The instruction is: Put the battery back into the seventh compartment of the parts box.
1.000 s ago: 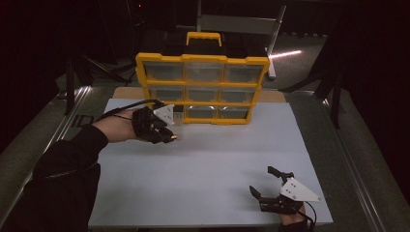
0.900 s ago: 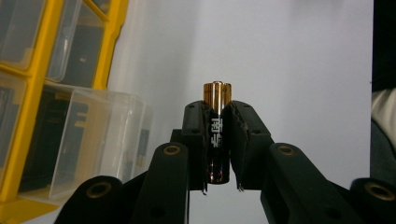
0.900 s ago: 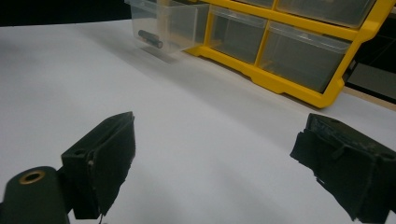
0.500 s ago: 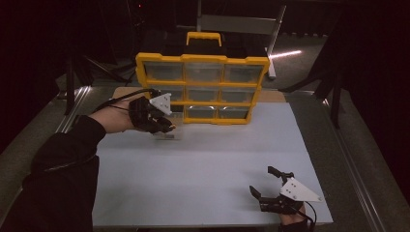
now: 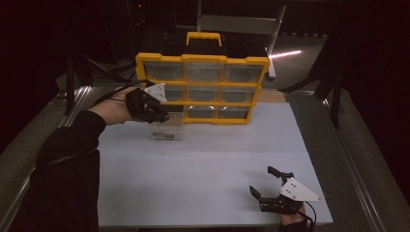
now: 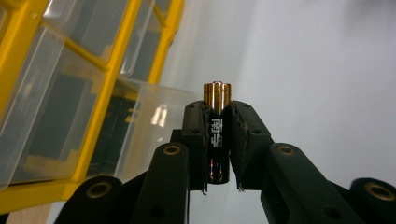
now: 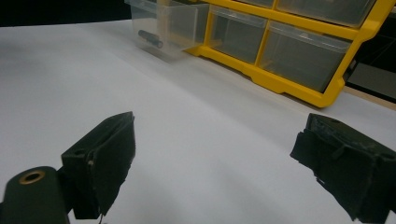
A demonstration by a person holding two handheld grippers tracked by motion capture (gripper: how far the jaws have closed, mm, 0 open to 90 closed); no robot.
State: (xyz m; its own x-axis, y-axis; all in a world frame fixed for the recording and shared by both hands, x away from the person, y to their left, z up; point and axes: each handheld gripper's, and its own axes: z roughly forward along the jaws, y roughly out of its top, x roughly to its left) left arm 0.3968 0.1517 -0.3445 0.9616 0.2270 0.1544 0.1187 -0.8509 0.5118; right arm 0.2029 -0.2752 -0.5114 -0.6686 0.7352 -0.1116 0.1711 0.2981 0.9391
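A yellow drawer cabinet [image 5: 202, 89] stands at the back of the white sheet [image 5: 208, 154]. One clear drawer [image 5: 167, 129] is out of its bottom left slot and sits on the sheet, with small dark batteries [image 5: 162, 135] lying in it. My left gripper [image 5: 164, 116] hovers just above and behind that drawer, shut on a black and gold battery [image 6: 218, 130] that stands upright between the pads. The left gripper view has the clear drawer [image 6: 149, 126] and the cabinet frame [image 6: 112, 79] close behind the battery. My right gripper [image 5: 262, 180] rests at the front right, open, with nothing between its fingers [image 7: 107, 158].
In the right gripper view the drawer [image 7: 168, 25] with a battery [image 7: 150, 38] lies far ahead, beside the cabinet [image 7: 280, 79]. Metal table rails [image 5: 353, 159] run along both sides of the sheet. A black handle [image 5: 204, 38] tops the cabinet.
My left hand has moved away from me toward the cabinet and slightly up, battery still gripped, uncovering the clear drawer. The right gripper has stayed put.
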